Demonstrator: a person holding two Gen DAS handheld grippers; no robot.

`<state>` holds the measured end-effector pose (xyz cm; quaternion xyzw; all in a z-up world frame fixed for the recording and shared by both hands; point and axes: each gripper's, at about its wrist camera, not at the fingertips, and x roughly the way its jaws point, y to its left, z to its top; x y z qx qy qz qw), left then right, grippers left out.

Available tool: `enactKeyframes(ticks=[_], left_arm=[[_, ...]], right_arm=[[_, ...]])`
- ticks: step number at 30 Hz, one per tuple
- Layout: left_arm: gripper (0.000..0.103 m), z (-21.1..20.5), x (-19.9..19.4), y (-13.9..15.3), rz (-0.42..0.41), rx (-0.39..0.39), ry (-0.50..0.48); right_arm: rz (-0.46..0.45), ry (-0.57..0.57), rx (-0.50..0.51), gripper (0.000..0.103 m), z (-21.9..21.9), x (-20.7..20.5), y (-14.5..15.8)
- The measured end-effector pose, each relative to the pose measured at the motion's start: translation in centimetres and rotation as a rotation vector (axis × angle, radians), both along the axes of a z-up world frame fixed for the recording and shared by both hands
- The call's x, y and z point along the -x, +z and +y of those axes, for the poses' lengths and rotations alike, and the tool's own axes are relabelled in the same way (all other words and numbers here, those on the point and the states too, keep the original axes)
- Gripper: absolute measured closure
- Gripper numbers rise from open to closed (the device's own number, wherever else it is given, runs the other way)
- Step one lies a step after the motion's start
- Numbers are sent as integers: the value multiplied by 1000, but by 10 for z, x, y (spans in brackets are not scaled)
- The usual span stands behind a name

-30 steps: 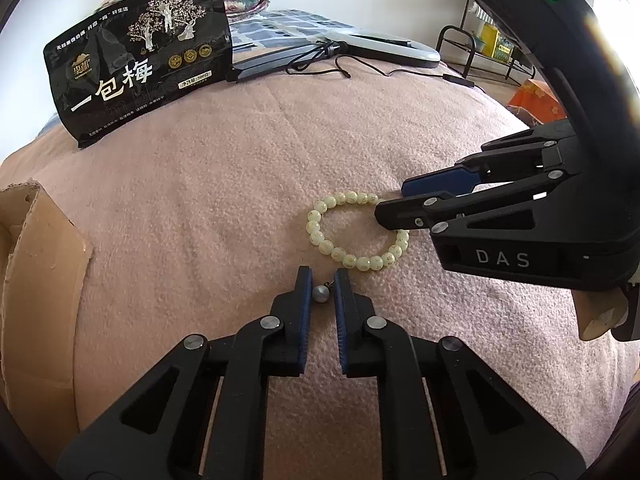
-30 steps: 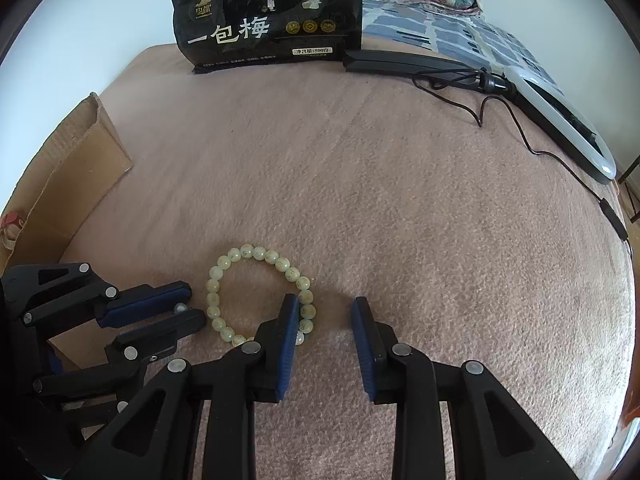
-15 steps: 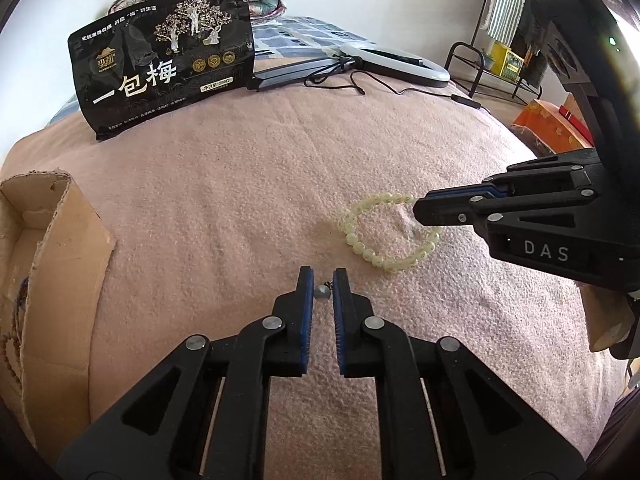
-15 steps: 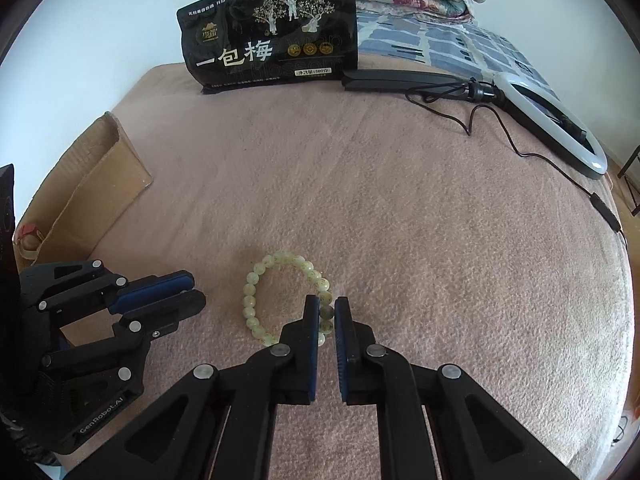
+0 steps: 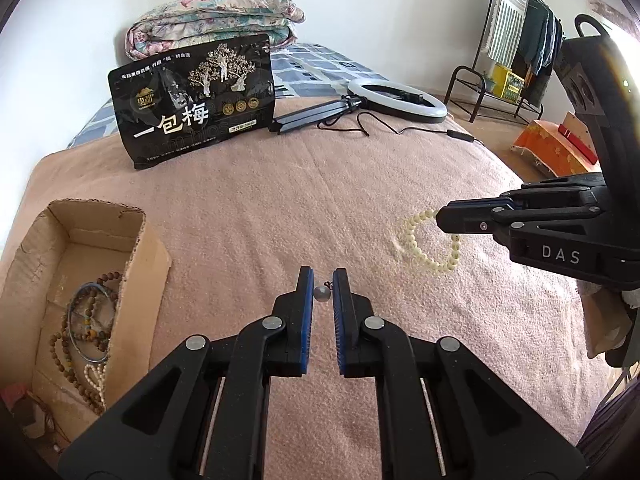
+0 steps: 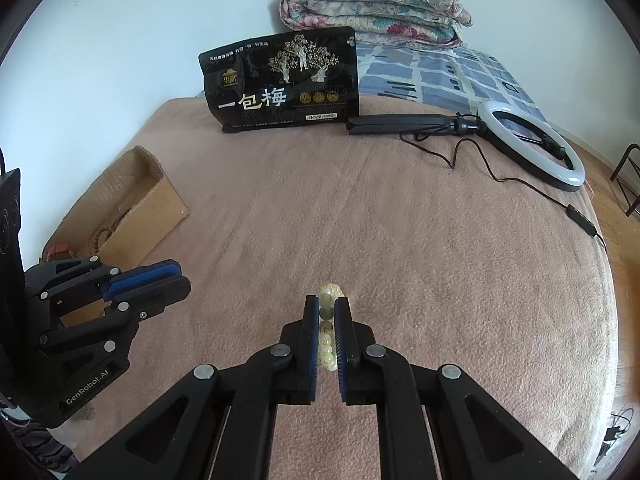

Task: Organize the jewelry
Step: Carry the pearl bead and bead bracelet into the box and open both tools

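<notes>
Right wrist view: right gripper (image 6: 327,312) jaws clamped on pale green beaded bracelet (image 5: 424,242), which hangs limp above the pink blanket (image 5: 280,208). Left gripper (image 5: 322,292) jaws pinch a small grey metal bead (image 5: 321,293). Judgement: both light; the bracelet floppy, the bead slippery, best gripped across its middle.

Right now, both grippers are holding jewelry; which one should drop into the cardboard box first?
Left, probably. The left gripper, shut on the small grey bead, sits nearest the cardboard box. The right gripper, holding the pale bead bracelet, is farther away and would have to cross over it.
</notes>
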<state>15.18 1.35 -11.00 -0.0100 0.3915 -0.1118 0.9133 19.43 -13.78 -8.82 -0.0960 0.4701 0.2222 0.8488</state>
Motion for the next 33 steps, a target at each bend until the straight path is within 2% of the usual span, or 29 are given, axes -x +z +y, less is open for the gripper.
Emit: enactKeyframes(ticks=[10,18,25,33], left_arm=[[95,28,28,36,-52,8,48],[95,64,50,57,-80,7,115],[95,103,66,69,-98,5,185],[95,152,73,69,-100,19,271]], right_arm=[[-66,5,-49,98,14,28,36],[-113,74,-95,98,53,55,60],[-126,150,-128,98,91,74,68],[-123,209,-153,98,129,85,67]])
